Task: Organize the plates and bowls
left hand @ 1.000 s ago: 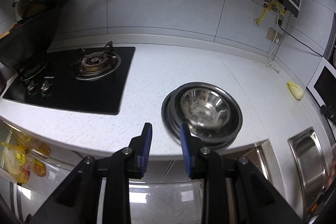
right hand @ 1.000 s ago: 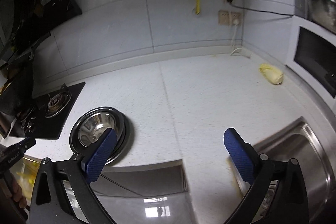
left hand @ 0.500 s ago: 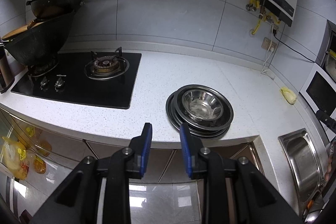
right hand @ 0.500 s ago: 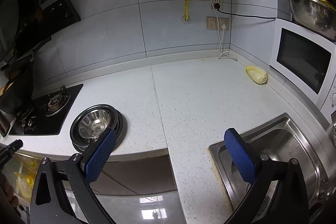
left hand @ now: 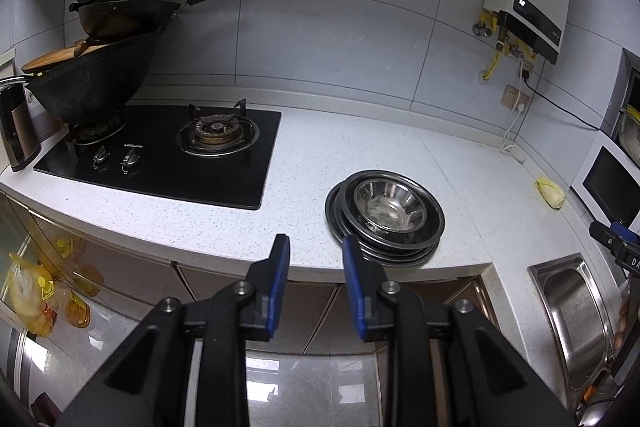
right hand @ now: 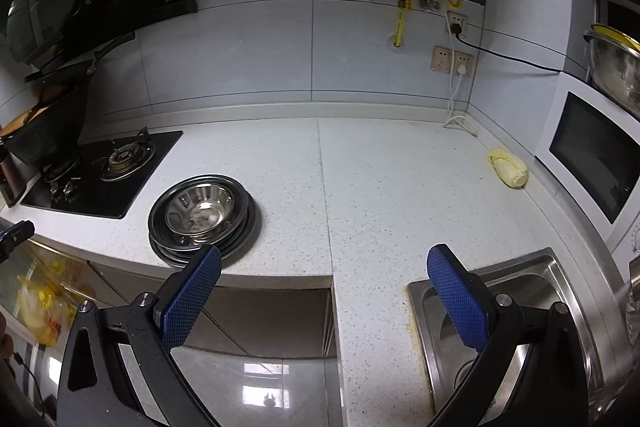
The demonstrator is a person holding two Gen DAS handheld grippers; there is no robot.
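Note:
A steel bowl (left hand: 386,209) sits nested on a stack of steel plates (left hand: 376,254) near the front edge of the white counter (left hand: 312,163). My left gripper (left hand: 315,241) hovers in front of the counter edge, short of the stack and apart from it. Its blue pads stand a narrow gap apart with nothing between them. In the right wrist view the same bowl (right hand: 200,207) and plates (right hand: 240,241) lie at the left. My right gripper (right hand: 325,253) is wide open and empty, above the counter corner between stack and sink.
A black gas hob (left hand: 160,163) with a wok (left hand: 92,91) lies left of the stack. A steel sink (right hand: 540,291) is at the right, a microwave (right hand: 596,159) behind it. A yellow lump (right hand: 508,171) rests near the wall. Cabinet fronts and glossy floor are below.
Both grippers have drawn back and up from the counter, so the stack looks smaller and farther. Neither gripper's jaw gap has changed.

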